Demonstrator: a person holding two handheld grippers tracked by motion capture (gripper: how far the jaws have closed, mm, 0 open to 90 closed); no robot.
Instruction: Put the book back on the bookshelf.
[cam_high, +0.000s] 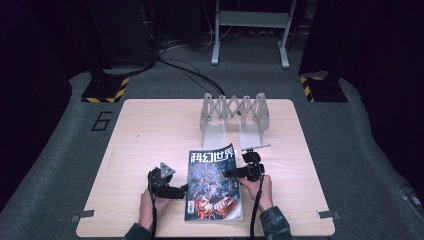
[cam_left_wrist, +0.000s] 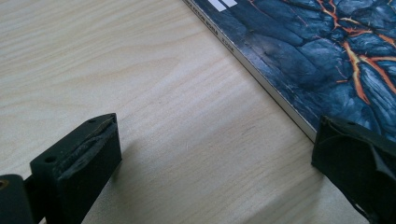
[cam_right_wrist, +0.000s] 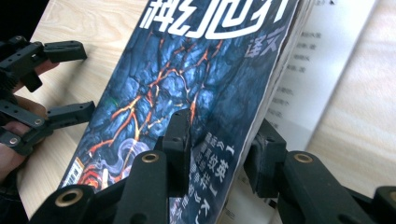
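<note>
A magazine (cam_high: 214, 182) with a dark blue and orange cover lies at the table's front middle, spine to the left. My left gripper (cam_high: 181, 191) rests on the wood beside the spine, open and holding nothing. In the left gripper view the magazine (cam_left_wrist: 327, 51) runs past my left gripper (cam_left_wrist: 217, 140), by its right jaw. My right gripper (cam_high: 229, 173) is at the magazine's right edge. In the right gripper view one jaw lies on the cover (cam_right_wrist: 187, 79) and the other sits under the raised upper pages, so my right gripper (cam_right_wrist: 222, 144) is shut on them. White inner pages (cam_right_wrist: 308, 70) show beneath.
A grey folding rack (cam_high: 234, 115) stands upright at the back middle of the wooden table (cam_high: 150, 130). A thin metal rod (cam_high: 256, 147) lies just in front of it, close to my right gripper. Bare wood stretches left and right of the magazine.
</note>
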